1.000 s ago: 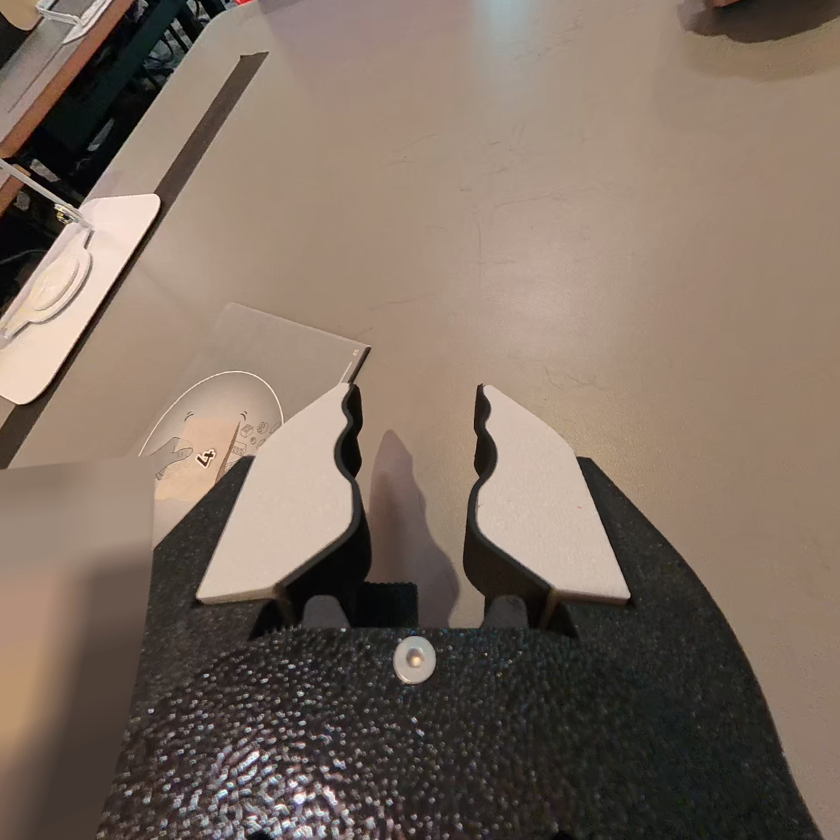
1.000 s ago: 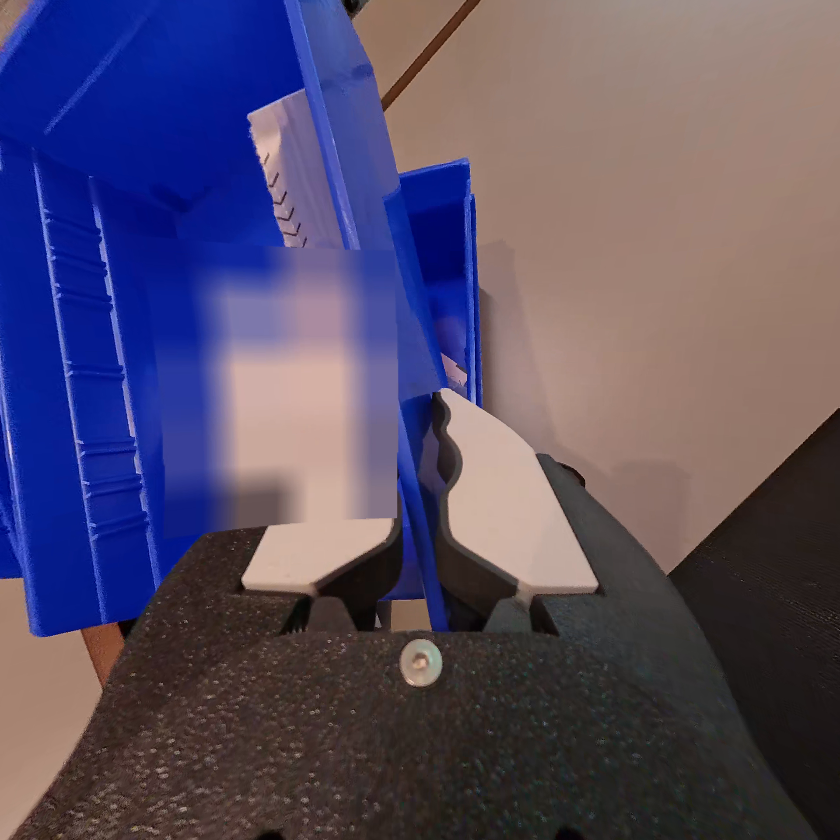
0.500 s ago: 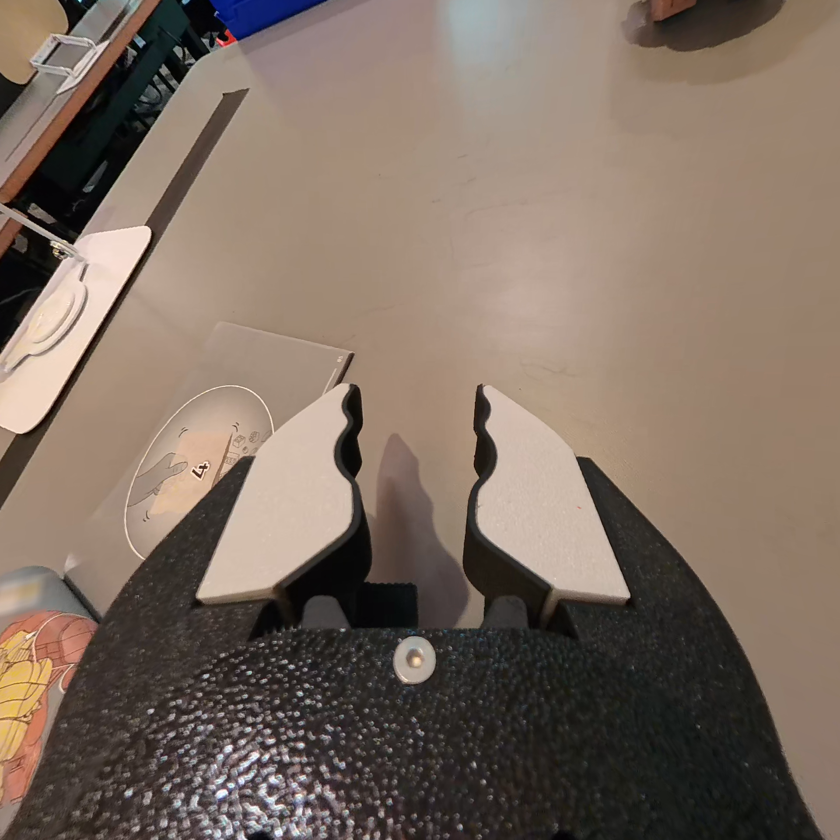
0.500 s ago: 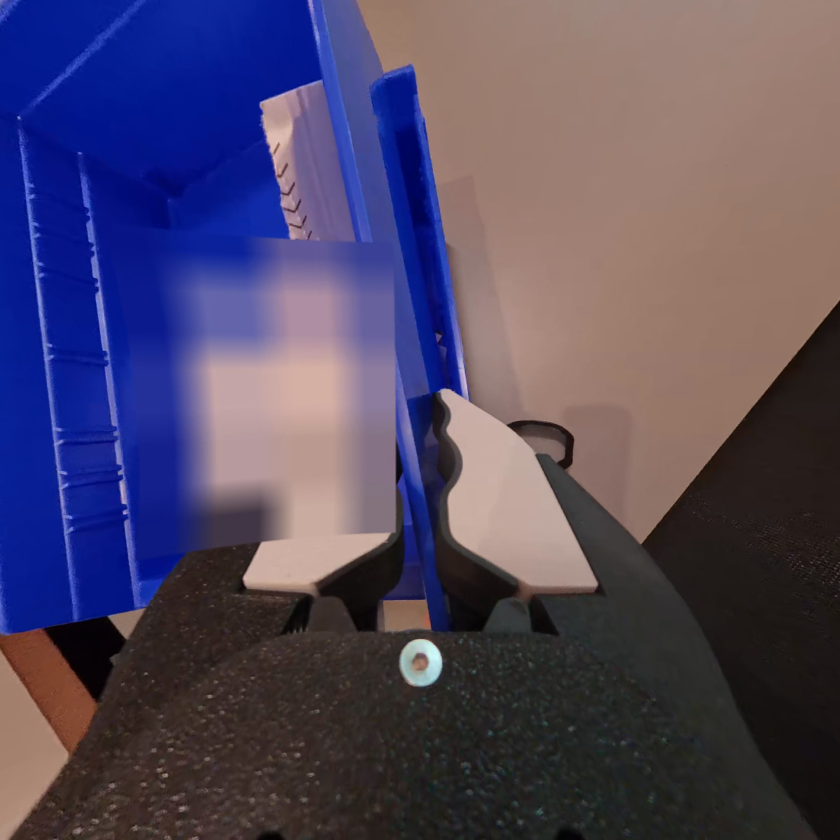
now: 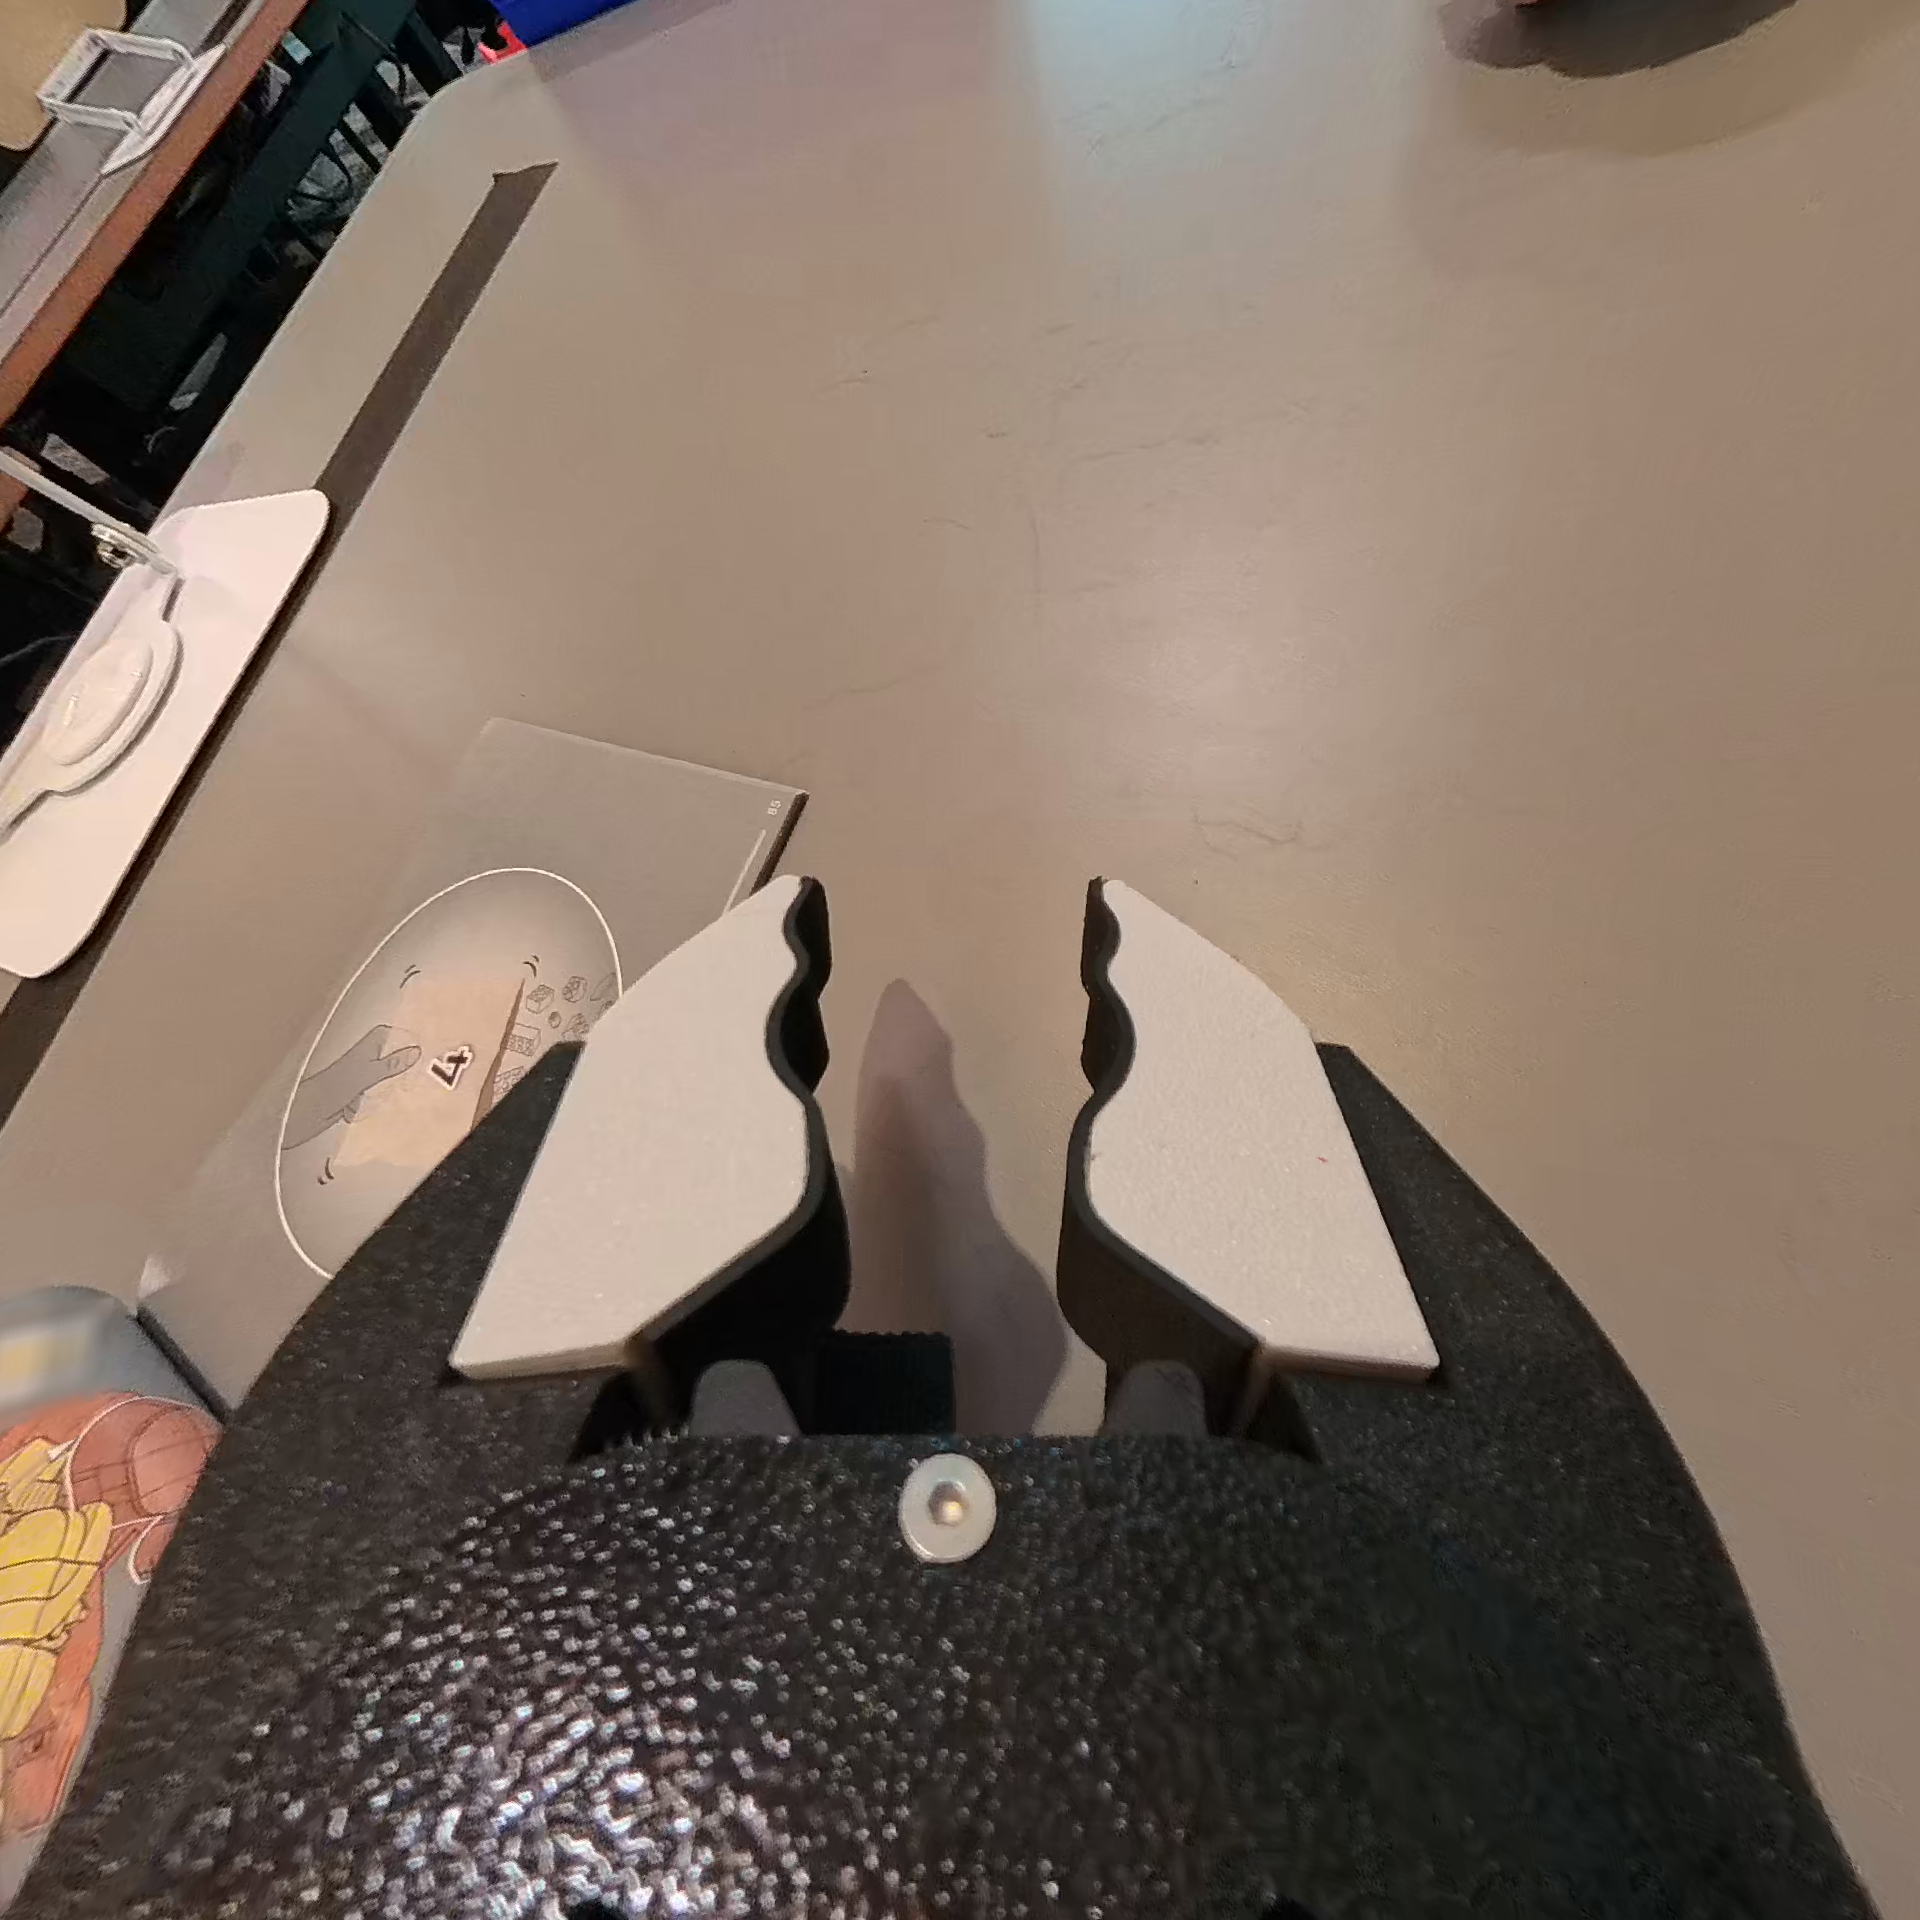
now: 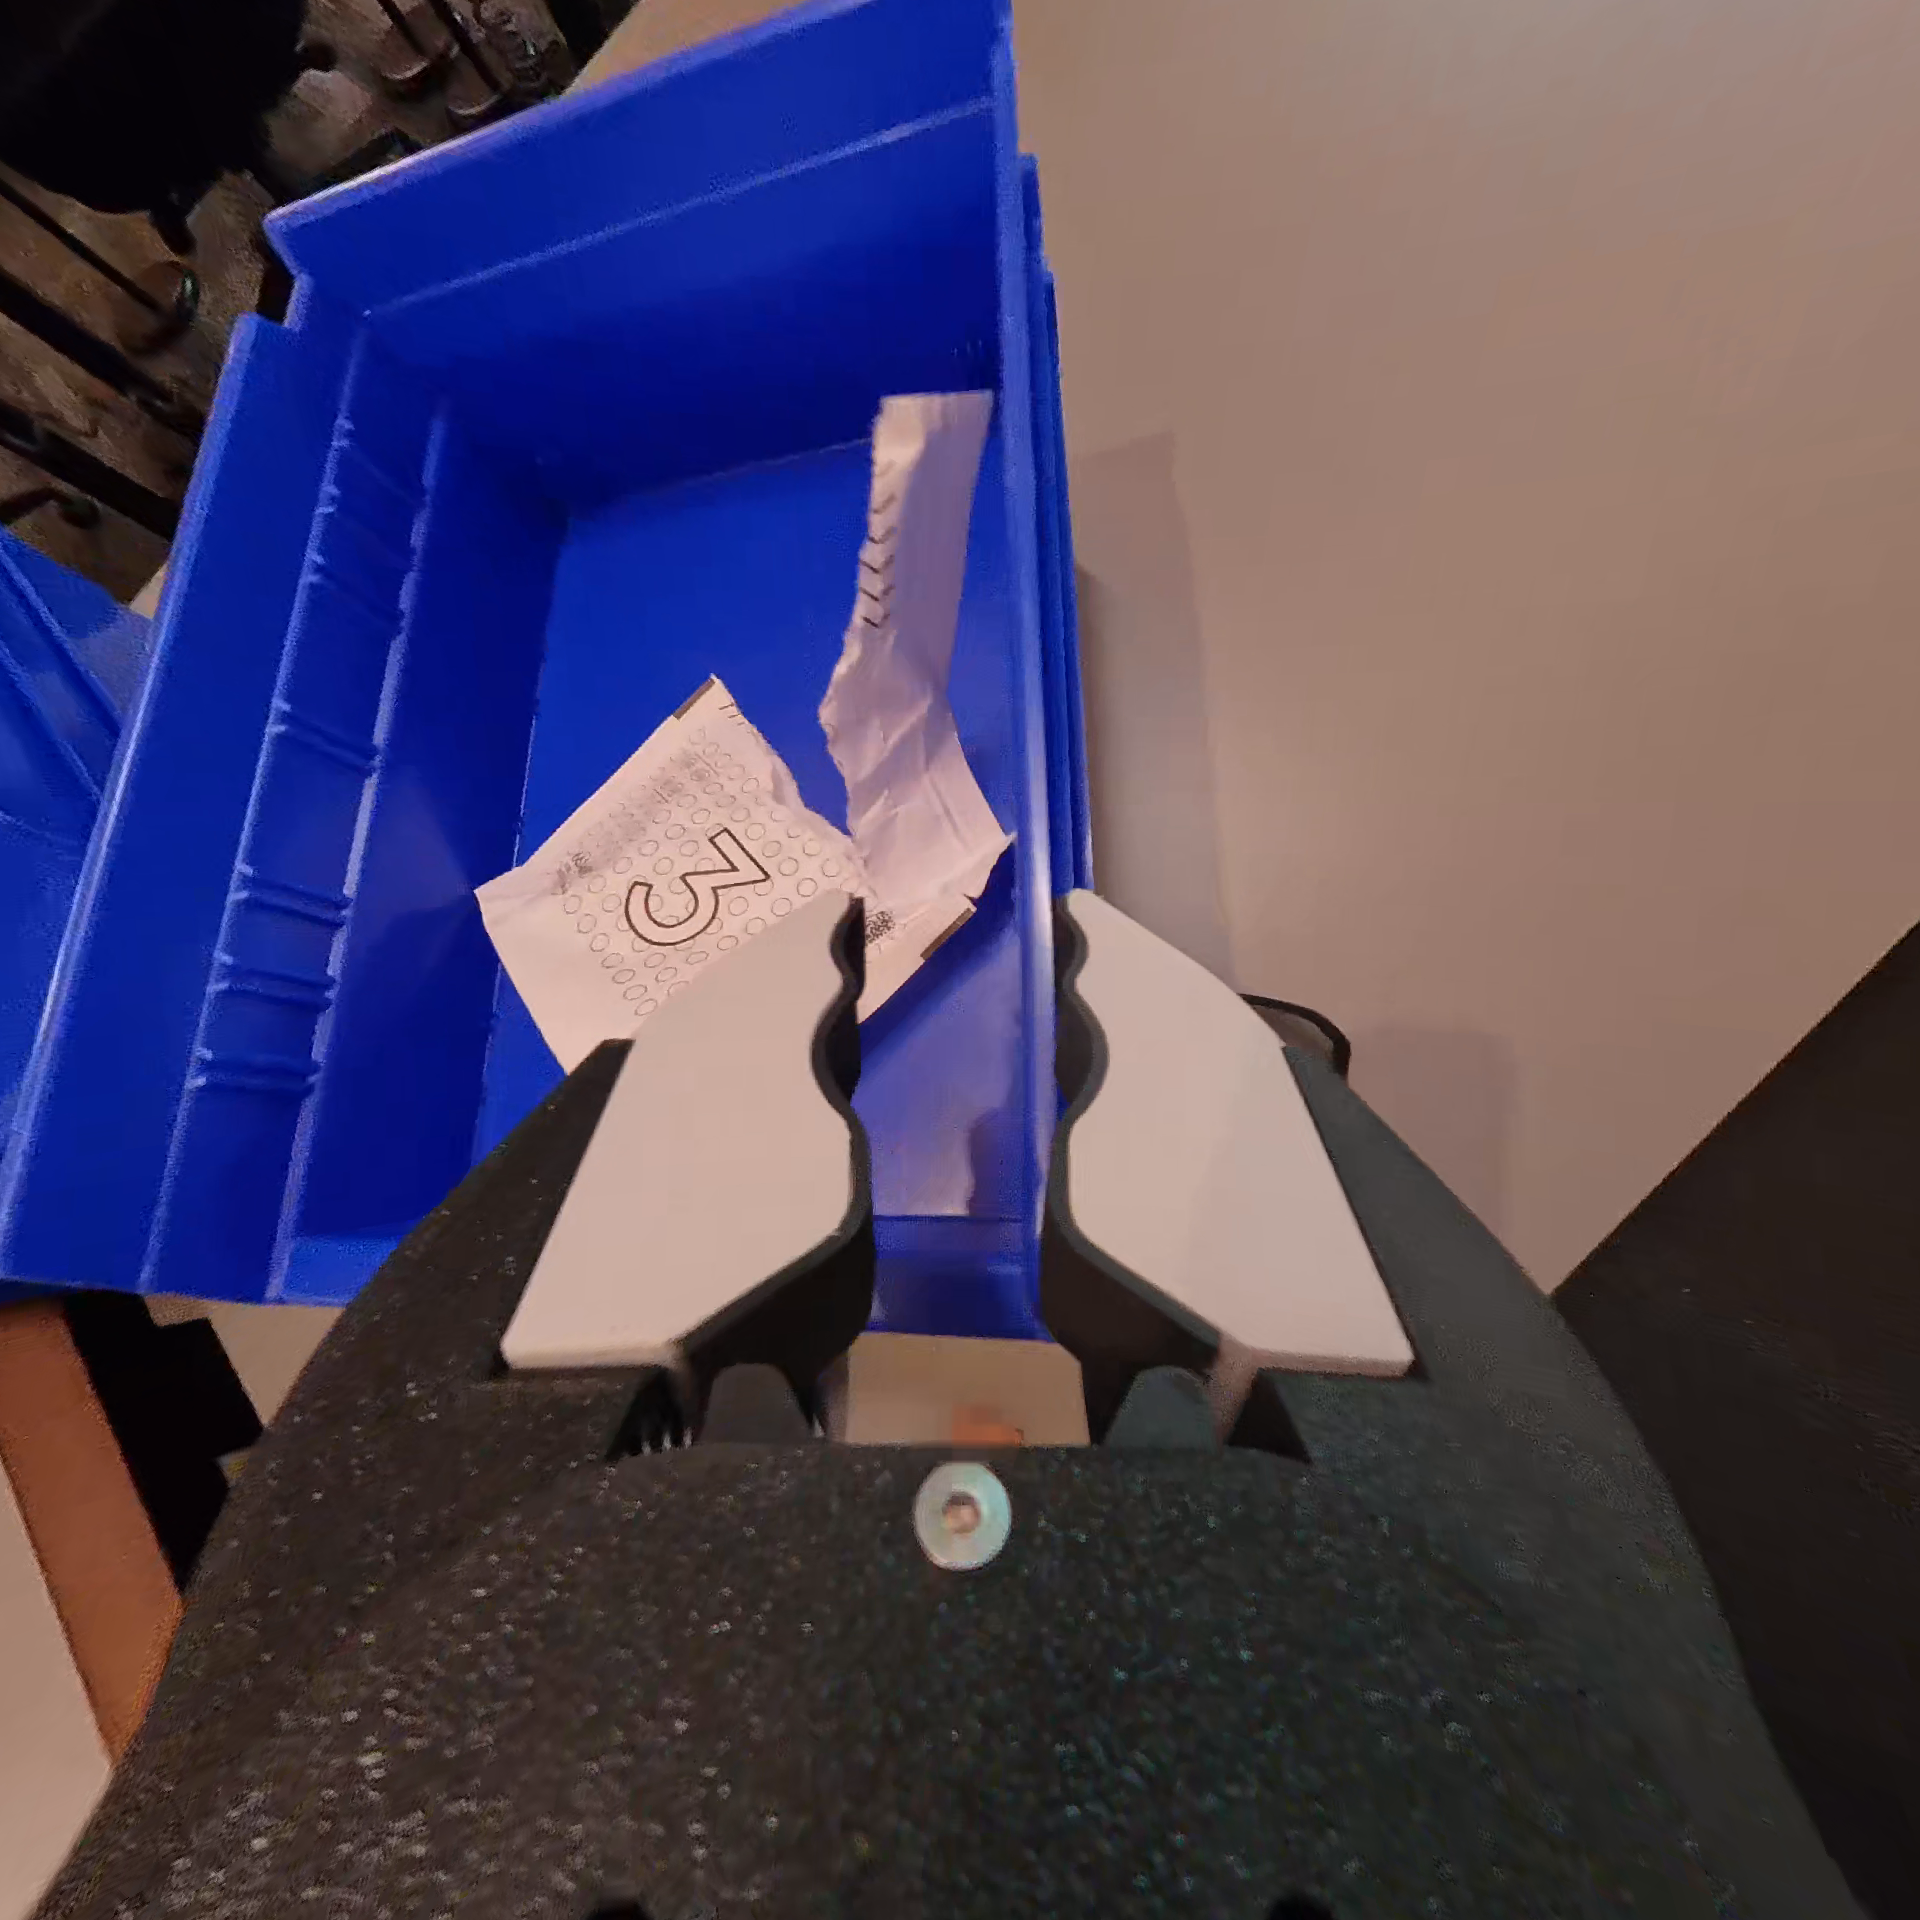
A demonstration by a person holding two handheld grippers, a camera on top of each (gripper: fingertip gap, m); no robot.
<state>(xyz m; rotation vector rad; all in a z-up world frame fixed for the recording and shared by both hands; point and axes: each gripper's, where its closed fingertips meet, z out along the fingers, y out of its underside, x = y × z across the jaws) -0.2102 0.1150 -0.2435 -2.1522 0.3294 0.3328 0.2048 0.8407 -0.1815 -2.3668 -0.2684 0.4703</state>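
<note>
My right gripper [image 6: 961,914] is open and straddles the right wall [image 6: 1034,727] of a blue plastic bin [image 6: 312,831]. The wall runs close along the right finger [image 6: 1195,1122], and the left finger [image 6: 727,1122] stands clear of it inside the bin. A torn white paper bag [image 6: 675,894] and a crumpled white strip [image 6: 914,644] lie in the bin. My left gripper [image 5: 956,904] is open and empty, a little above the beige table [image 5: 1247,520]. A grey booklet [image 5: 582,831] lies just left of its left finger.
A second blue bin [image 6: 42,707] shows at the left edge. A black surface [image 6: 1766,1403] lies at the lower right. A white flat stand [image 5: 156,707] sits at the table's left edge, and a colourful printed item [image 5: 62,1558] lies at the lower left. My hands' fingertips stand some 85 centimetres from each other. My left tips are roughly 20 centimetres from the colourful printed item [image 5: 62,1558].
My right gripper was shut on the blue bin's right wall and has now opened. The bin has swung from tilted to lying flat, with its inside facing up. The left gripper has drifted slightly.
</note>
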